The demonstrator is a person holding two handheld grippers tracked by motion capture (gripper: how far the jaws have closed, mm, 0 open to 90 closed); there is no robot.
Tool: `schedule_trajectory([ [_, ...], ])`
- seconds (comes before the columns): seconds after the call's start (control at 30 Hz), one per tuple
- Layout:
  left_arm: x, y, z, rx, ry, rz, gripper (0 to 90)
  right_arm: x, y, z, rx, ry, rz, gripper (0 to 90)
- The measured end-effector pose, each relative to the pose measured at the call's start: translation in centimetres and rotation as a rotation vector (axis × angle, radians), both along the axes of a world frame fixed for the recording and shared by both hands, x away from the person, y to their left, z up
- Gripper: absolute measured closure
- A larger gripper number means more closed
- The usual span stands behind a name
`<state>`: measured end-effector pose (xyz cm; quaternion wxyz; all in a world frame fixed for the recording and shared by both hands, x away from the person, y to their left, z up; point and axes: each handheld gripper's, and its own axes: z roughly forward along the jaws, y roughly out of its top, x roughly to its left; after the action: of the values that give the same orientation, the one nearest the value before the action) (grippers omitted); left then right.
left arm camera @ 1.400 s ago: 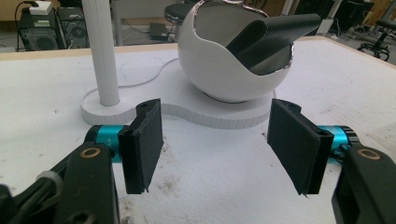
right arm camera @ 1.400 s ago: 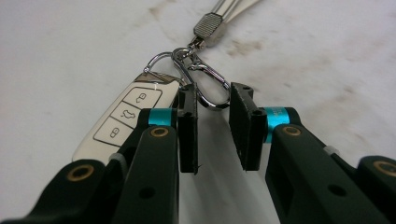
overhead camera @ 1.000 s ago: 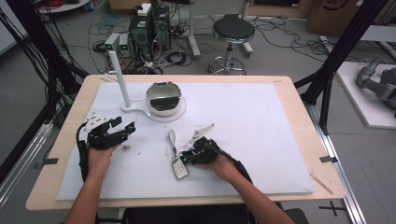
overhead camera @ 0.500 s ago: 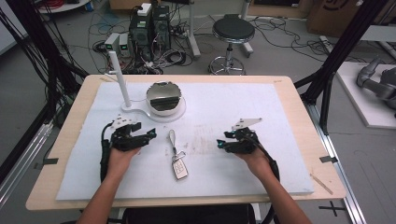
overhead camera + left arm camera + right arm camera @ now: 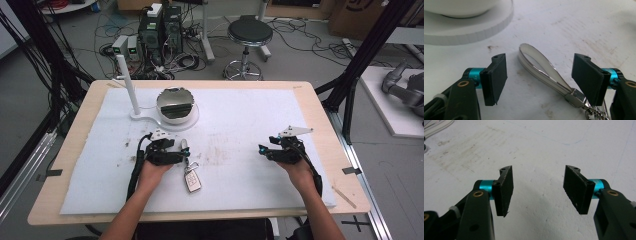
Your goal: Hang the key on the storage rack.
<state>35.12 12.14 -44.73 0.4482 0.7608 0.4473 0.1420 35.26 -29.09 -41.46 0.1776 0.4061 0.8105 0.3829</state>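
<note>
A key fob [image 5: 192,181] lies on the white mat [image 5: 240,125], its pale strap loop [image 5: 184,146] stretching away from me. My left gripper [image 5: 176,151] stands open at the strap. In the left gripper view the strap [image 5: 541,68] lies between the two black jaws of the left gripper [image 5: 540,75], touching neither, and the metal key ring [image 5: 594,112] sits by the right jaw. My right gripper [image 5: 264,150] is open over bare mat on the right, pointing left. The right gripper view has nothing between the jaws of the right gripper [image 5: 537,187].
A shiny bowl [image 5: 175,104] rests on a white round base [image 5: 192,121] with an upright white post [image 5: 128,85] at the back left of the mat. That base [image 5: 461,30] lies just beyond the left jaws. The wooden table edge [image 5: 345,150] runs close to the right hand.
The right gripper has drawn away from the key fob to the right side of the mat. The left gripper has slid right until its jaws straddle the strap.
</note>
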Motion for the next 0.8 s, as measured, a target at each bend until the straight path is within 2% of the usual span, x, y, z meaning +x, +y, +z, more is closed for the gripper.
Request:
schedule_trajectory([
  [0.13, 0.1, -0.9, -0.1, 0.100, 0.009, 0.005, 24.6, -0.1, -0.2, 0.0, 0.003, -0.005, -0.002, 42.7],
  [0.2, 0.1, -1.1, -0.1, 0.109, 0.011, 0.002, 24.6, 0.0, -0.2, 0.1, 0.004, -0.011, -0.003, 42.7],
  [0.23, 0.1, -1.1, -0.1, 0.121, 0.013, -0.005, 27.8, -0.1, -0.2, 0.2, 0.005, -0.013, -0.004, 42.7],
  [0.27, 0.1, -1.1, -0.1, 0.125, 0.017, -0.018, 38.2, -0.1, -0.3, 0.2, 0.009, -0.015, -0.007, 42.8],
  [0.33, 0.0, -1.1, 0.0, 0.147, 0.010, -0.014, 48.5, -0.2, -0.5, 0.3, 0.013, -0.023, -0.010, 42.8],
  [0.4, 0.0, -0.7, 0.1, 0.141, 0.026, -0.017, 58.9, -0.3, -0.7, 0.4, 0.017, -0.026, -0.016, 42.8],
  [0.5, 0.1, -0.3, 0.2, 0.158, 0.025, -0.031, 74.8, -0.3, -0.9, 0.5, 0.024, -0.028, -0.024, 42.9],
  [0.53, 0.1, -0.1, 0.2, 0.150, 0.028, -0.033, 79.1, -0.3, -1.0, 0.5, 0.027, -0.028, -0.024, 43.0],
  [0.6, 0.2, 0.3, 0.3, 0.149, 0.037, -0.041, 83.2, -0.4, -1.0, 0.6, 0.026, -0.033, -0.025, 43.1],
  [0.8, 0.4, 1.7, 0.6, 0.227, 0.010, -0.066, 85.8, -0.6, -1.2, 0.5, 0.028, -0.031, -0.029, 43.3],
])
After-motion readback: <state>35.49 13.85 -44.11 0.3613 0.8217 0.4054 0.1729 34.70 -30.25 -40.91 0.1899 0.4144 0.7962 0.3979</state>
